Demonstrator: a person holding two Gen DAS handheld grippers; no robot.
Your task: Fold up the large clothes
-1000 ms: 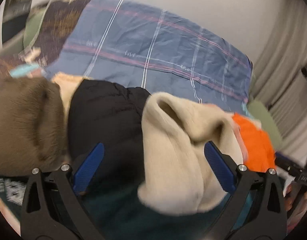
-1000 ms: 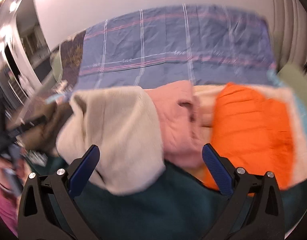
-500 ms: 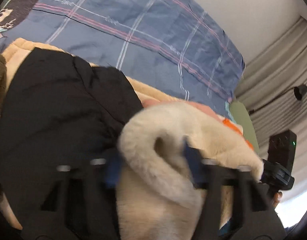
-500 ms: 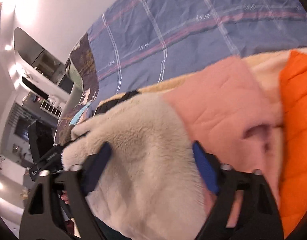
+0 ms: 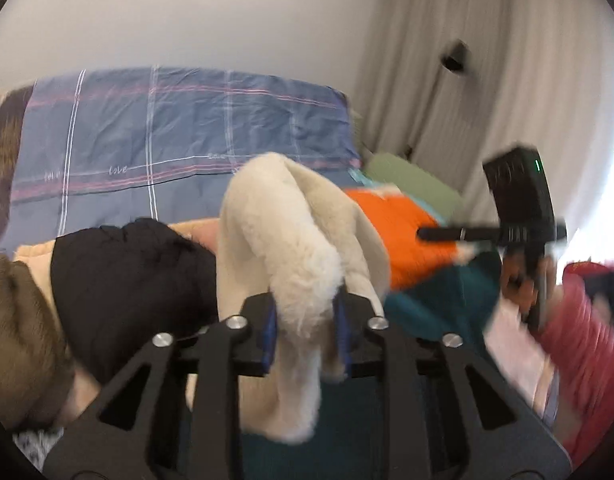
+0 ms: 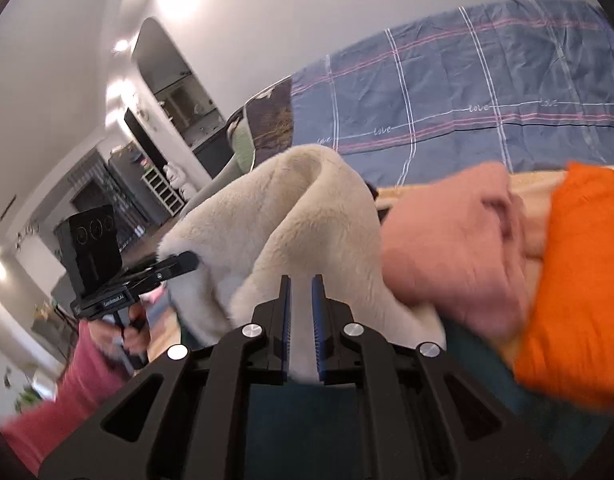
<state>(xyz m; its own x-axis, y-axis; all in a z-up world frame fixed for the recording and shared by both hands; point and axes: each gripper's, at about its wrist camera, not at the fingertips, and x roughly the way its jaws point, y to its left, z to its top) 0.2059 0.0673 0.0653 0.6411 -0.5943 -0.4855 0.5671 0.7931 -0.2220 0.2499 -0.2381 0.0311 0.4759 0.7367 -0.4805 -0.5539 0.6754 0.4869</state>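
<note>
**Both hand-held grippers pinching cream fleece garment above the clothes pile**

Left hand-held gripper (image 5: 305, 330): jaws closing, blue pads pressed onto a thick fold of the cream fleece garment (image 5: 291, 240), which bulges up between them and hangs down below. Right hand-held gripper (image 6: 301, 330): jaws closing, nearly together, a thin edge of the same cream fleece garment (image 6: 283, 216) clamped between the blue pads. Fleece is lifted off the pile, arching up in front of each camera and spanning between the two grippers.

Around it, left wrist view: black padded jacket (image 5: 127, 276) just left of the fleece, brown furry garment (image 5: 19, 340) further left, orange garment (image 5: 399, 236) to the right, dark teal fabric (image 5: 435, 304) underneath. Right wrist view: pink garment (image 6: 451, 248) touching the fleece's right side, orange garment (image 6: 579, 280) beside that. Clothes lie on a bed with a blue plaid sheet (image 6: 487, 92) behind the pile. Person's red sleeve (image 5: 579, 344) visible at right; curtain (image 5: 487, 80) in the back corner. Edges blurred.
</note>
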